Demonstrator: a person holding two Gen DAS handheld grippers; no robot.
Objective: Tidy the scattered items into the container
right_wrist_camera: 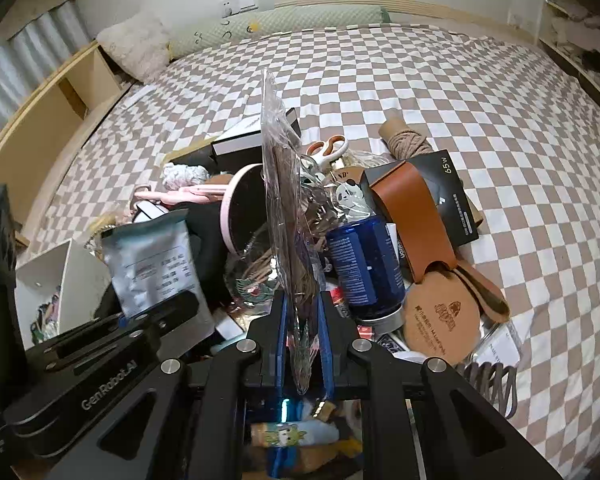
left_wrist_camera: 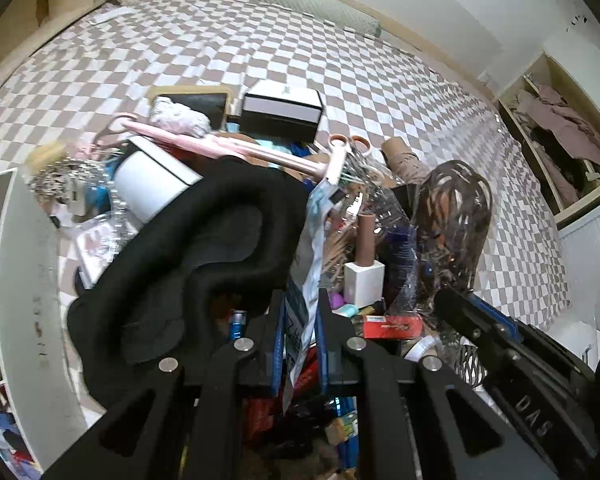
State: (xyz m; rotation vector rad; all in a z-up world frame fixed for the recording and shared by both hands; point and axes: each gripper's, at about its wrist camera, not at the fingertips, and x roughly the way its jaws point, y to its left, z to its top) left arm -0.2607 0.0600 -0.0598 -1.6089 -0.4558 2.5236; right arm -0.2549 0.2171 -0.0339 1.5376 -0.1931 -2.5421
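My left gripper (left_wrist_camera: 300, 300) is shut on a thin pale blue-and-white packet (left_wrist_camera: 314, 240), seen edge-on in the left wrist view and flat-on in the right wrist view (right_wrist_camera: 152, 256). My right gripper (right_wrist_camera: 302, 300) is shut on a clear plastic bag with brown contents (right_wrist_camera: 288, 200). That bag stands upright and shows at the right of the left wrist view (left_wrist_camera: 452, 216). Both grippers hover over a pile of clutter on the checked bed. A white open container (left_wrist_camera: 28, 260) sits left of the pile, also seen in the right wrist view (right_wrist_camera: 72, 276).
The pile holds a black cloth (left_wrist_camera: 204, 240), a white box (left_wrist_camera: 152, 184), a pink hanger (left_wrist_camera: 220, 146), scissors (right_wrist_camera: 328, 148), a blue can (right_wrist_camera: 364, 264), a tan leather strap (right_wrist_camera: 416, 216) and a cork coaster (right_wrist_camera: 440, 320). The checked bedspread (right_wrist_camera: 500, 120) stretches beyond.
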